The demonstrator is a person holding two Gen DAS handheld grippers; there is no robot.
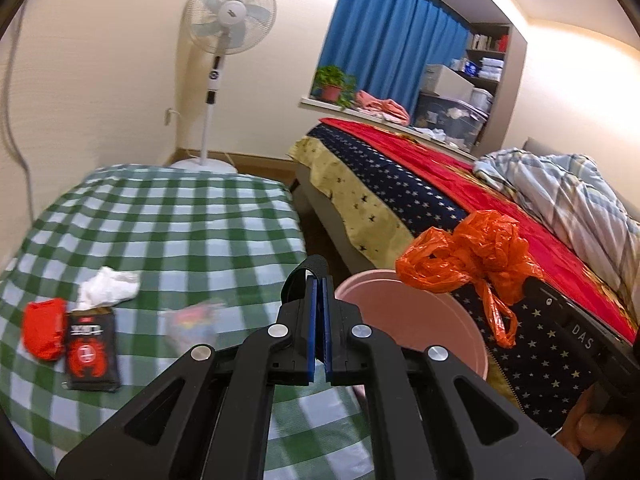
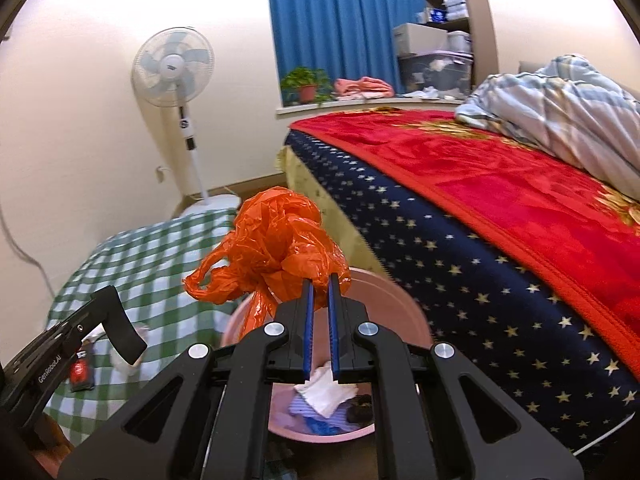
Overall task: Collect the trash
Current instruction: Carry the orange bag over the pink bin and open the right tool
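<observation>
Beside the bed, over the pink bin (image 2: pixel 400 312), my right gripper (image 2: pixel 319 280) pinched the crumpled orange plastic bag (image 2: pixel 276 248), which looked light, limp and slippery, best gripped by its bunched middle, while my left gripper (image 1: pixel 320 284) was closed and empty.

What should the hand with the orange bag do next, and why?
Probably open the right gripper and let go. Its fingers pinch the crumpled orange bag right above the pink bin, which already holds other trash, so the bag should drop inside.
</observation>
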